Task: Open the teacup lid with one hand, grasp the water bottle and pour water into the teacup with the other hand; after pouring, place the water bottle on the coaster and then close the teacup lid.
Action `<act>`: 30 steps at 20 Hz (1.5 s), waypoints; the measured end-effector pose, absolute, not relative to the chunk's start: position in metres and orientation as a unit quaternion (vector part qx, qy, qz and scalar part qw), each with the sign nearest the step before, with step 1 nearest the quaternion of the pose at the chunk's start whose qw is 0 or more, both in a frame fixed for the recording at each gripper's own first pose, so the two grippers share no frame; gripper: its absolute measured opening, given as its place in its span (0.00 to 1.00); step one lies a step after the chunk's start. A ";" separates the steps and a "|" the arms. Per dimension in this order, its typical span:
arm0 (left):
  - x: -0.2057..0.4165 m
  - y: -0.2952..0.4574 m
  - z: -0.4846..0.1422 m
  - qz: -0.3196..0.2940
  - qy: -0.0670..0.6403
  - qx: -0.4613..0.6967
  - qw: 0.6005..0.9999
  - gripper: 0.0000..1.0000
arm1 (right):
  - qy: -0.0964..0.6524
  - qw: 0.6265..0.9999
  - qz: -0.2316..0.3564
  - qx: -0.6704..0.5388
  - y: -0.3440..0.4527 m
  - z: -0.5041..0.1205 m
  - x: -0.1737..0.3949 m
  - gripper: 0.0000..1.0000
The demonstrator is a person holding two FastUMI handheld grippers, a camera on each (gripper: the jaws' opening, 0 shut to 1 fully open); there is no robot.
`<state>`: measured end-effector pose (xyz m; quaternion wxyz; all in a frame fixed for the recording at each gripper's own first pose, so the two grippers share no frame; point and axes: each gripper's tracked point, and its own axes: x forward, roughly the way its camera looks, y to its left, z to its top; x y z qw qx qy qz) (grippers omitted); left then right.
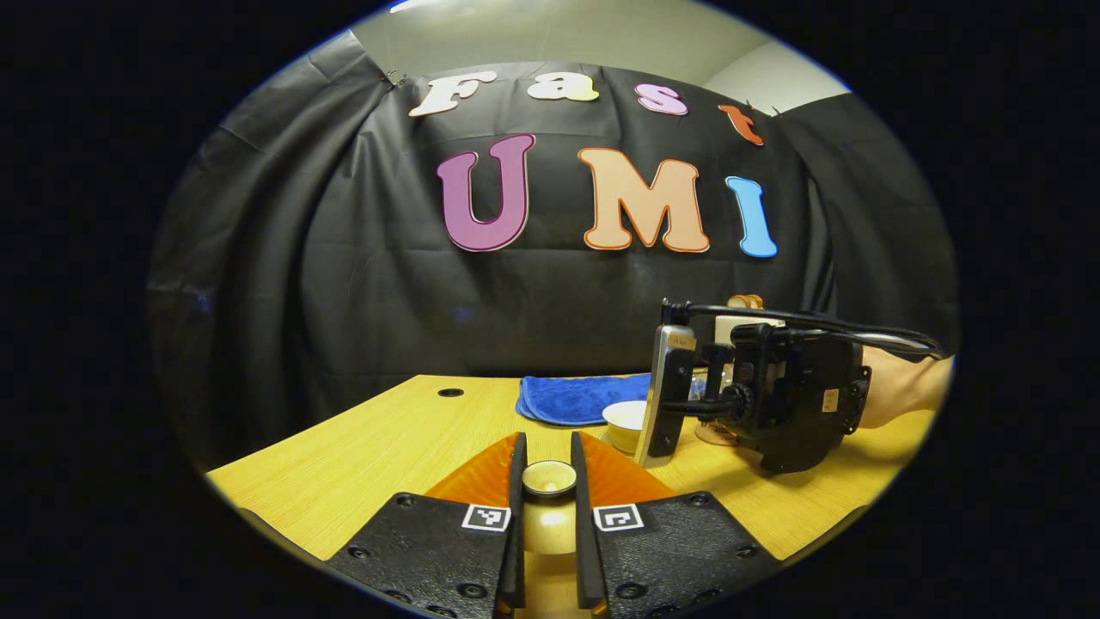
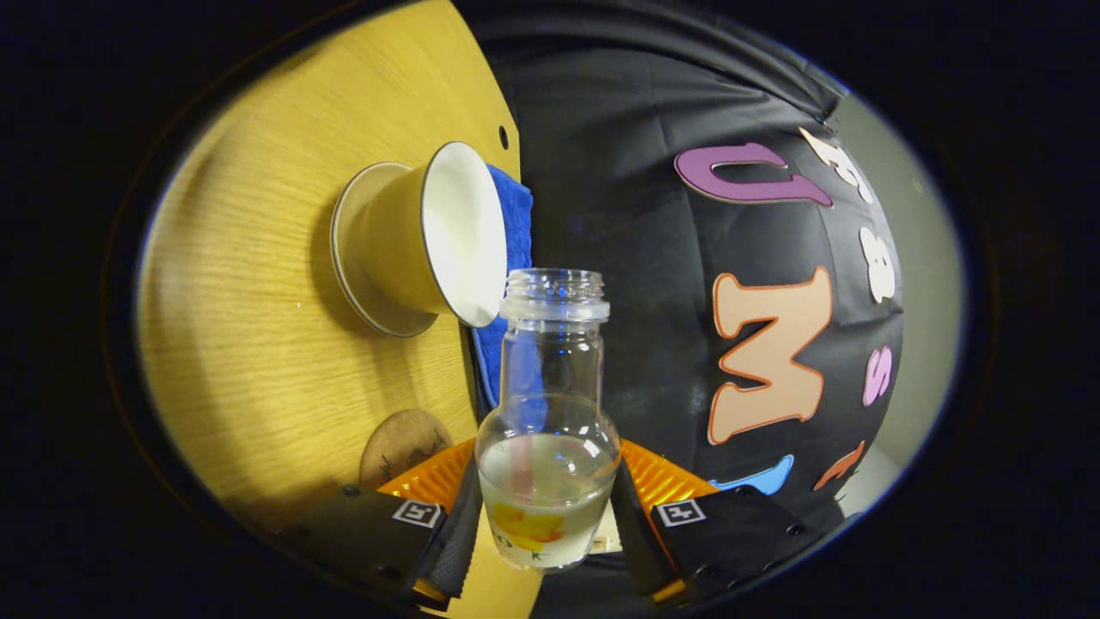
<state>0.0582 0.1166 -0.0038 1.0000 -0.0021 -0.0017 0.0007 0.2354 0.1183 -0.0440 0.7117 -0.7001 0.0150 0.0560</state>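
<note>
Bottle (image 2: 547,413): clear glass, open-mouthed with a threaded neck, a little water in the round belly, lower centre of the right gripper view. The right gripper (image 2: 545,516) is clenched on that belly, one finger on each side, and the bottle lies tipped with its mouth close to the cup (image 2: 430,236), upper left of centre in that view. Judged rigid, smooth and breakable, light with so little water; the belly is the sound place to hold it, the neck too narrow and slick. A yellow and orange print sits low on the glass, too distorted to read. Cup: pale ceramic, white inside, lid off, standing on a saucer (image 2: 348,258) on the table (image 2: 241,344); judged hard, chippable and easily tipped if knocked by the bottle's mouth. Lid (image 1: 549,478): small and round, bottom centre of the left gripper view, grasped between the fingers of the left gripper (image 1: 549,486); judged light, hard and slippery, best pinched across its rim as it is. Coaster (image 2: 404,447): round, brown, flat on the table at lower left of the right gripper view, bare. Cloth (image 1: 580,398): blue, folded, mid-frame beyond the cup in the left gripper view. No brand or legible label anywhere.
</note>
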 end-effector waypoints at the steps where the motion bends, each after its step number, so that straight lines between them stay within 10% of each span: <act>1: 0.058 0.117 -0.003 0.001 -0.002 -0.002 1.000 0.20 | 0.013 0.702 0.055 -0.710 0.120 -0.042 0.240 0.75; 30: 0.061 0.117 -0.003 0.000 -0.004 -0.003 1.000 0.20 | -0.037 0.517 0.045 -0.854 0.151 0.001 0.253 0.75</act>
